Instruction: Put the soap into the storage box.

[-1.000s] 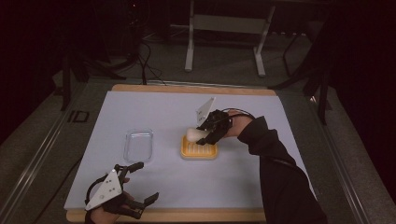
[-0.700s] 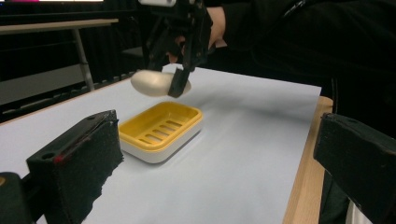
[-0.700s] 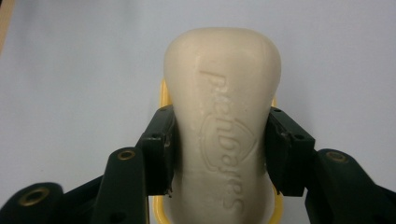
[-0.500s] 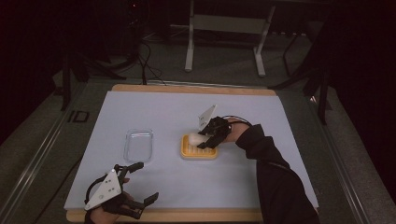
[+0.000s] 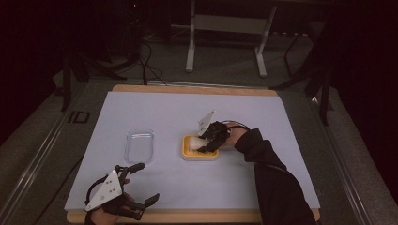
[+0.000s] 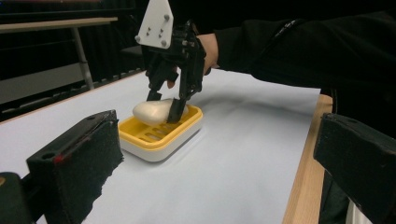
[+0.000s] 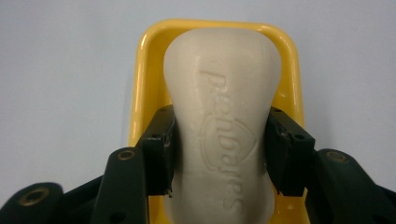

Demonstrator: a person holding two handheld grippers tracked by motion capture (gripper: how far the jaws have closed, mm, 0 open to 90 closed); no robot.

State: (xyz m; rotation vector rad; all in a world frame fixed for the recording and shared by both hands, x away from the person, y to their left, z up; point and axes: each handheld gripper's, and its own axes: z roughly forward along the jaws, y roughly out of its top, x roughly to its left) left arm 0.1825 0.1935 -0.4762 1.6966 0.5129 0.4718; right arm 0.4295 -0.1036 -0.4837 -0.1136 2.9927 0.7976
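Right now my right gripper (image 7: pixel 219 154) pinches the pale soap bar (image 7: pixel 222 116) across its narrow waist, over the yellow soap dish (image 6: pixel 161 135) mid-table. It looks hard, smooth and likely slippery (the rounded ends would squirt free), so the waist seems the best hold. My left gripper (image 5: pixel 136 185) idles spread wide, near the table's front edge.

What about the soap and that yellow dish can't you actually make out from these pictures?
- Whether the soap rests on the yellow dish or hangs just above it: the right gripper hides its underside in the left gripper view.
- The soap's near end: cut off by the bottom edge in the right gripper view.
- The embossed lettering: too small in the high view.
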